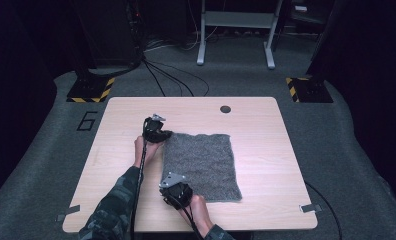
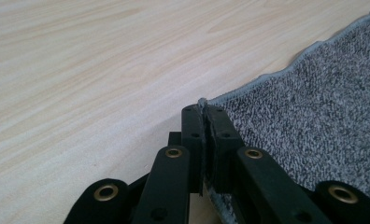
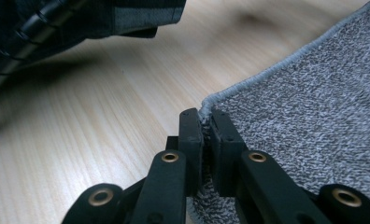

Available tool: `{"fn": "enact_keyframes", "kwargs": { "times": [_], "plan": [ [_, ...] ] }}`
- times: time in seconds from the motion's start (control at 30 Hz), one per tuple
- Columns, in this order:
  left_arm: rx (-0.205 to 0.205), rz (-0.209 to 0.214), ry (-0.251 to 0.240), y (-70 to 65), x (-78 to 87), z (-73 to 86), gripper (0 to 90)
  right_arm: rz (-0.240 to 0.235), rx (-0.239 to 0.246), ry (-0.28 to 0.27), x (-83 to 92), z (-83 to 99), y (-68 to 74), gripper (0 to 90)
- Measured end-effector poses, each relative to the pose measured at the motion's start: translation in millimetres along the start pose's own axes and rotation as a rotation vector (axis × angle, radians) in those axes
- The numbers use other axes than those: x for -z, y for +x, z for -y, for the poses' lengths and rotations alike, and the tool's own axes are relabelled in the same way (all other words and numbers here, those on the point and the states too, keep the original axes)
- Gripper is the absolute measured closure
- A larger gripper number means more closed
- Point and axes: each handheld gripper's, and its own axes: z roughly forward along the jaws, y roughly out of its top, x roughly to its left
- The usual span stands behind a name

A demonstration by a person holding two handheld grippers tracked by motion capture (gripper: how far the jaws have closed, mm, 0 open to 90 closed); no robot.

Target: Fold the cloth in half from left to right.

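High view: table [image 1: 266,150] bears grey cloth [image 1: 201,162].

Lab, floor cables [image 1: 171,75], hazard-striped stand bases [image 1: 91,90], dark curtains [image 1: 16,75]

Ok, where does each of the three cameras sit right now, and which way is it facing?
High view: above the near side, looking forward and down on the table; forearms, left gripper and right gripper show.
Left gripper view: on that gripper, looking along shut jaws pinching a corner of the grey towel.
Right gripper view: likewise, jaws on another corner; a sleeve shows.
All three share the towel and the tabletop.
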Motion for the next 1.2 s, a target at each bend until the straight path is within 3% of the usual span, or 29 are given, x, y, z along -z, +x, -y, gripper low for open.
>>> {"fn": "enact_keyframes", "kwargs": {
  "times": [0.4, 0.53, 0.7, 0.87, 0.97, 1.1, 1.2],
  "plan": [
    [-0.028, -0.026, 0.011, 7.3, 21.2, -11.1, 86.5, -0.003, 0.005, -0.072, 13.6, -14.4, 5.4, 84.8],
    [-0.016, -0.036, 0.007, 9.7, 26.5, -16.6, 86.5, -0.007, 0.018, -0.082, 17.6, -21.1, 6.8, 84.8],
    [-0.056, -0.057, 0.022, 8.4, 33.4, -24.4, 86.5, -0.005, 0.016, -0.127, 23.4, -30.4, 7.9, 84.9],
    [-0.058, -0.066, 0.024, 9.0, 39.7, -33.1, 86.5, -0.005, 0.039, -0.144, 27.1, -39.7, 8.8, 84.9],
    [-0.074, -0.093, 0.027, 7.6, 43.9, -37.4, 86.5, -0.001, 0.039, -0.149, 28.7, -41.7, 9.1, 84.9],
    [-0.054, -0.111, 0.016, 9.1, 51.4, -44.5, 86.6, 0.001, 0.049, -0.165, 32.5, -45.3, 9.2, 84.9],
    [-0.074, -0.140, 0.009, 8.7, 59.6, -50.3, 86.6, 0.005, 0.053, -0.183, 35.5, -49.2, 8.9, 84.9]
  ]
}}
